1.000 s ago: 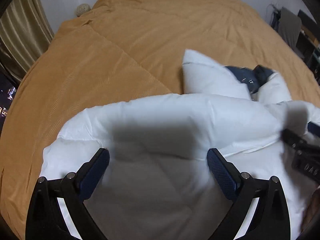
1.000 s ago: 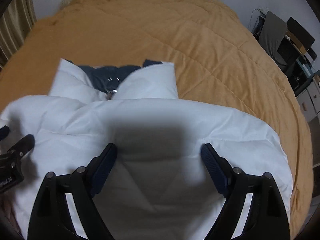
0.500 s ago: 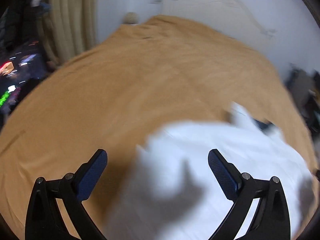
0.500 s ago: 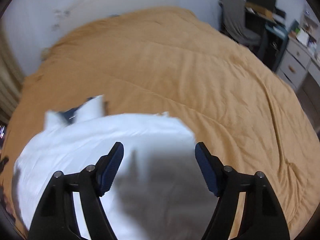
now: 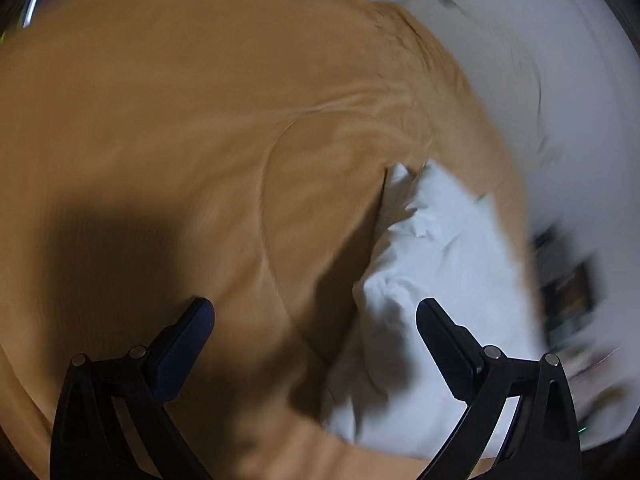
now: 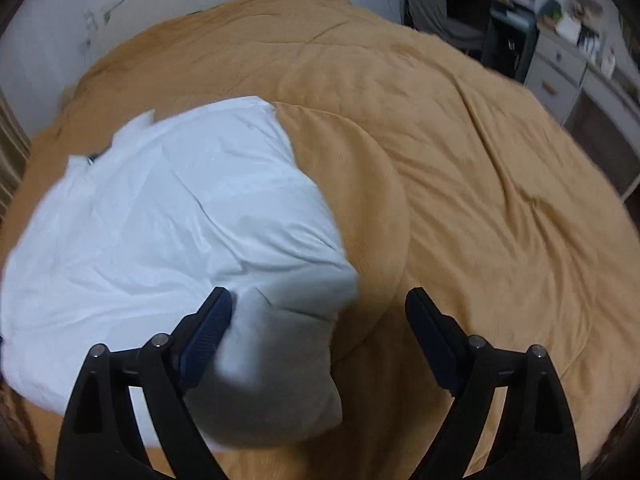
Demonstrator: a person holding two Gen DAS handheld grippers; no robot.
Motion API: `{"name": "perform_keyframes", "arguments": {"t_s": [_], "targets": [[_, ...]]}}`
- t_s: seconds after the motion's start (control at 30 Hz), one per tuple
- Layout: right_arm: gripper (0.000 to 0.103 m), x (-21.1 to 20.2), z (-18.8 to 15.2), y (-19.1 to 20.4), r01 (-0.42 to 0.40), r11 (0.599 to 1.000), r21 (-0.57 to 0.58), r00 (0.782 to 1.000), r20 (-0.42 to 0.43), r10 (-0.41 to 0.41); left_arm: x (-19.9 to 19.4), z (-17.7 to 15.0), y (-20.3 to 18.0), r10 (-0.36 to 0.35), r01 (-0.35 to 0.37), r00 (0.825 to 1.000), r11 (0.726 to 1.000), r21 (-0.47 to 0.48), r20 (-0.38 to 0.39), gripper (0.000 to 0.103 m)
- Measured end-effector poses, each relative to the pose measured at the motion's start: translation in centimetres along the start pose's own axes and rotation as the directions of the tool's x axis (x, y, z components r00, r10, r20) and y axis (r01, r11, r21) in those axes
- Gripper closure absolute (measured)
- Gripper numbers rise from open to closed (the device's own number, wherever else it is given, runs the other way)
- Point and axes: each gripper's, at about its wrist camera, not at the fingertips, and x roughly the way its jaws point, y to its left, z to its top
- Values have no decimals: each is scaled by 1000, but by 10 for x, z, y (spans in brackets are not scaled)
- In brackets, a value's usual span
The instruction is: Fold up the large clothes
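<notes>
White and puffy, the padded jacket (image 6: 168, 216) lies bundled on the ochre bedspread (image 6: 460, 184), filling the left half of the right wrist view. A second ago both grippers hung over its middle; now they have swung outward to its sides, probably for the next fold. Its long axis runs lower left to upper centre, collar end farthest. The left gripper (image 5: 316, 320) and right gripper (image 6: 320, 308) gape wide, holding nothing.

White jacket (image 6: 168, 216) on orange bedspread (image 6: 460, 200)
</notes>
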Motion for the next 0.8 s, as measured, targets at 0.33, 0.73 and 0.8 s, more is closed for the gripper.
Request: {"name": "perform_keyframes", "arguments": {"t_s": [0.33,0.73,0.8], "targets": [[0,23,-76,-32,-445,802,400,842,-120,527,21,-60,-10,-249,251,958,968,1,-145,1],[0,88,-40,20,-541,719,437,768,-92,634,84,-65,-46,-299,297,946,954,-31,-128,0],[3,94,-36,25,-542,715,442,769,-81,634,95,-60,-53,-293,296,948,955,4,-122,1]]}}
